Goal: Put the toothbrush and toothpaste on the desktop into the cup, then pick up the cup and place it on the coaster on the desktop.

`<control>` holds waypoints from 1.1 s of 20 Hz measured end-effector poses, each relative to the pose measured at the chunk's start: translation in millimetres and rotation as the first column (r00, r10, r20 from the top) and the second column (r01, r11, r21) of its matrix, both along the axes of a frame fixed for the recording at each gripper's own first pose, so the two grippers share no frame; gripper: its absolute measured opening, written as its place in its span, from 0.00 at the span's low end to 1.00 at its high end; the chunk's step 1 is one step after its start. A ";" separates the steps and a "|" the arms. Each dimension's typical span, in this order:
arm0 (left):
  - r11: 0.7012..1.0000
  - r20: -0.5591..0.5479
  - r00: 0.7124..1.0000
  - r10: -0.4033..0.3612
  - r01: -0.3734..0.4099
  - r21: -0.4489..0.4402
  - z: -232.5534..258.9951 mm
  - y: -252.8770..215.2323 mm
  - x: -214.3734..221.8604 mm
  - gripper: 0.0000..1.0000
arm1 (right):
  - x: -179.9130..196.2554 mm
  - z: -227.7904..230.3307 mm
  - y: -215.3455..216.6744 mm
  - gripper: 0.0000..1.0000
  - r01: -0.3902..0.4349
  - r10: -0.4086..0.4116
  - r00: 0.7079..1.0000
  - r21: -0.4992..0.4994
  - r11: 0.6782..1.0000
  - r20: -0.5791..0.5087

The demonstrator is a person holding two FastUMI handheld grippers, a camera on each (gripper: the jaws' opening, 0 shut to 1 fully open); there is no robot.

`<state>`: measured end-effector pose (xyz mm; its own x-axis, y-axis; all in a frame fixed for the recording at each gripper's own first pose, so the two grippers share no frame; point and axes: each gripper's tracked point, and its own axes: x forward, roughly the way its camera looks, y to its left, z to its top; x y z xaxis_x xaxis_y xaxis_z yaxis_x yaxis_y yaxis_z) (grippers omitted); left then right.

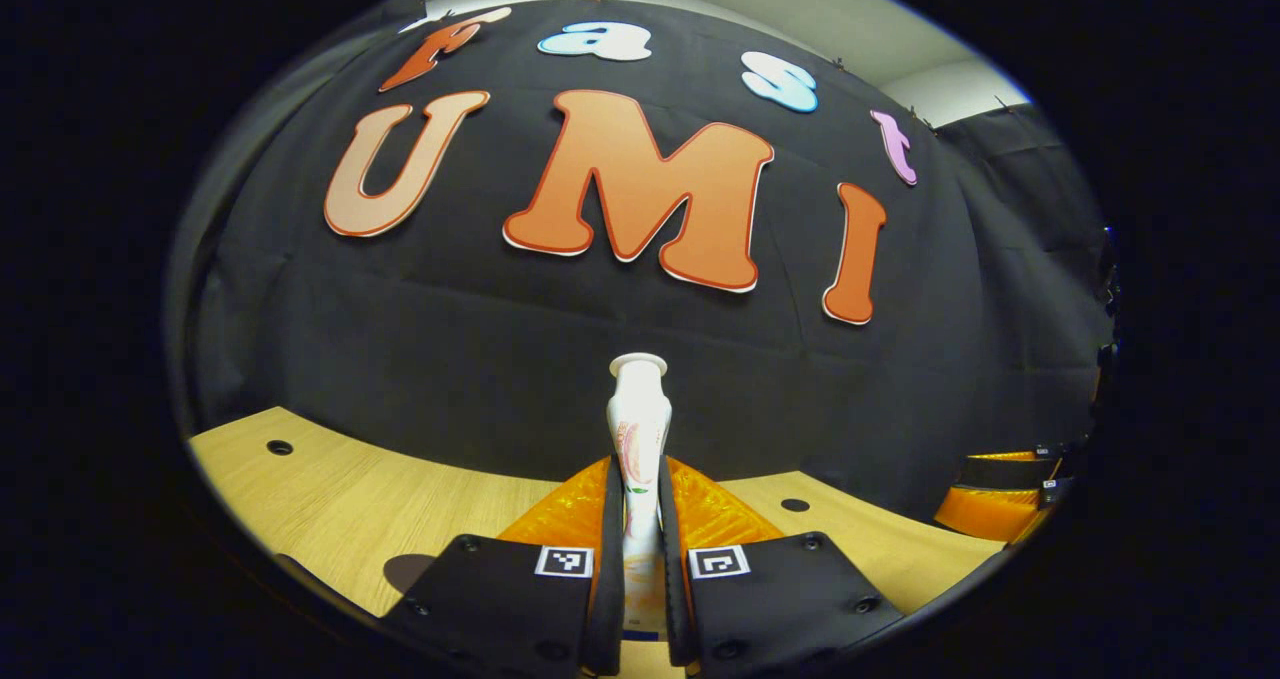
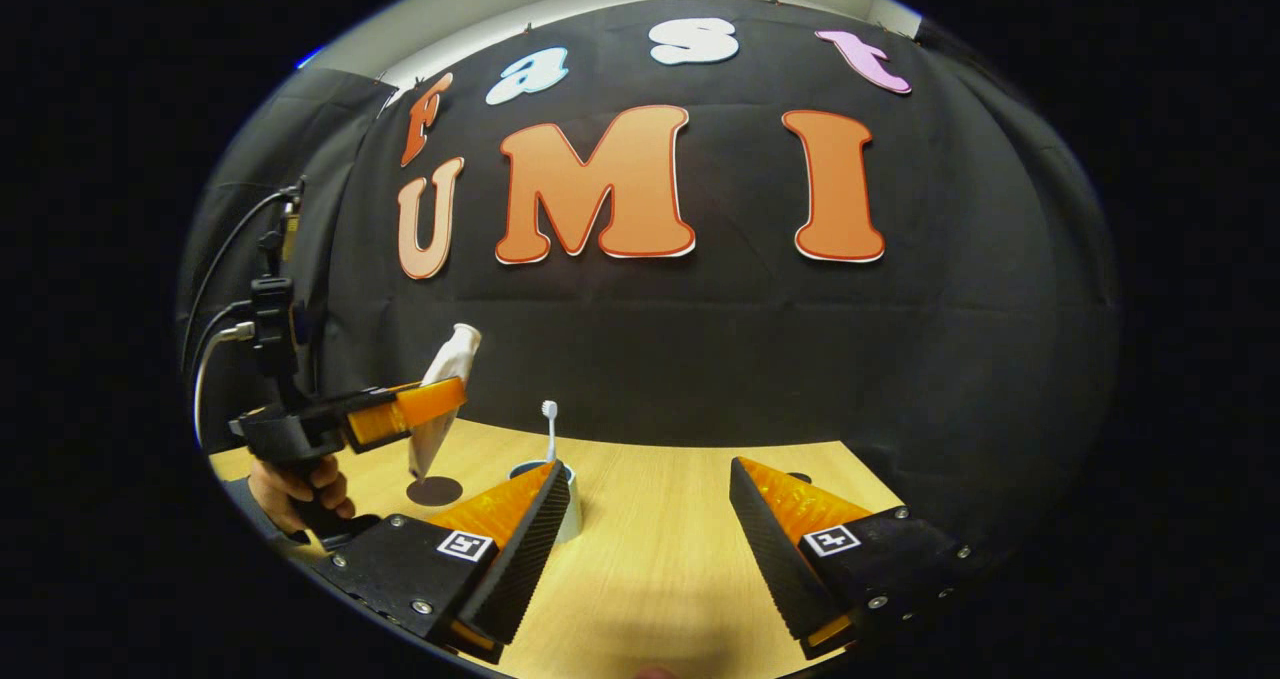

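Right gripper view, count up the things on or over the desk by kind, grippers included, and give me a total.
Grippers: 2, the left gripper and the right gripper
Toothpaste tubes: 1, the toothpaste held up off the desk
Toothbrushes: 1, the toothbrush standing in the cup
Cups: 1, the cup
Coasters: 1, the coaster
Total: 6

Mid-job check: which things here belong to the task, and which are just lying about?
Task things:
toothpaste, clamped in the left gripper, off the desk
toothbrush, upright in the cup
coaster
right gripper, open

Just there:
desk
cables
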<state>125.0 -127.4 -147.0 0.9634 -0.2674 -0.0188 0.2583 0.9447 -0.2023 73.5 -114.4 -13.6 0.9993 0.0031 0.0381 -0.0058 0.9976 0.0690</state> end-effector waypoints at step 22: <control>0.995 0.087 0.992 -0.086 0.080 0.064 -64.7 -52.6 79.4 0.24 | -14.6 -37.0 -18.5 0.98 0.027 -0.028 0.999 -0.035 0.999 -0.033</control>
<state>204.4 -180.0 -211.7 0.9364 -0.3475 0.0483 0.3508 0.9290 -0.1181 58.9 -132.9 -50.6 0.9997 -0.0238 0.0054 0.0236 0.9991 0.0339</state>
